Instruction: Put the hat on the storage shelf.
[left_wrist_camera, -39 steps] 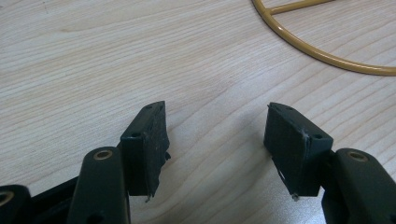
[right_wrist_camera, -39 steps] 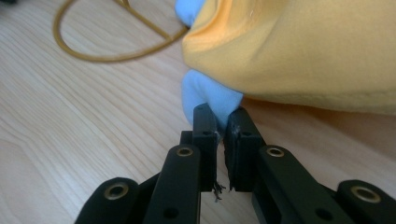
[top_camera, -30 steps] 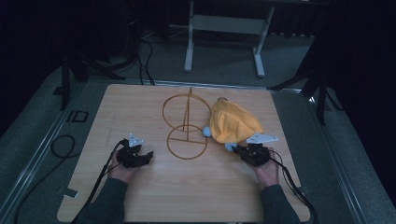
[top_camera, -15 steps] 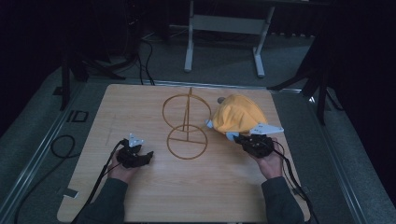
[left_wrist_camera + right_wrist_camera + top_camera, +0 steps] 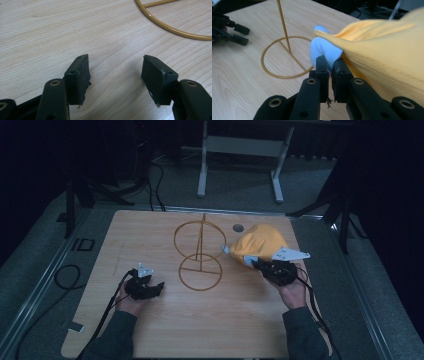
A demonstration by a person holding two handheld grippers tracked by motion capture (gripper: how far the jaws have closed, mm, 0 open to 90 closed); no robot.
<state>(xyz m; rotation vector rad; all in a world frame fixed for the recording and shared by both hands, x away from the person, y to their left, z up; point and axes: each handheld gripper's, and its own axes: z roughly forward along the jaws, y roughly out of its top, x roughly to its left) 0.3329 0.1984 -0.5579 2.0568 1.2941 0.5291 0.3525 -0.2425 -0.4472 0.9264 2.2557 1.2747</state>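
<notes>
A yellow cloth cap point(image 5: 260, 242) with a pale blue edge point(image 5: 322, 48) hangs above the right side of the wooden table point(image 5: 225, 320). My right gripper point(image 5: 255, 262) is shut on that edge, the jaws point(image 5: 331, 67) pinched tight with cloth between them. Left of the cap stands a gold wire stand point(image 5: 200, 255): a flat base ring, an upright post and an upper ring. My left gripper point(image 5: 157, 287) rests low at the front left, near the base ring point(image 5: 172, 30). Its jaws point(image 5: 116, 75) are open over bare wood.
A small round hole point(image 5: 238, 227) marks the table behind the cap. A grey metal frame point(image 5: 240, 145) stands on the floor beyond the far edge. Cables point(image 5: 65, 275) lie on the floor at the left. The left gripper point(image 5: 237, 35) appears far off in the right gripper view.
My right gripper has risen with the cap, lifting it off the table and a little toward the stand. The left gripper has stayed put.
</notes>
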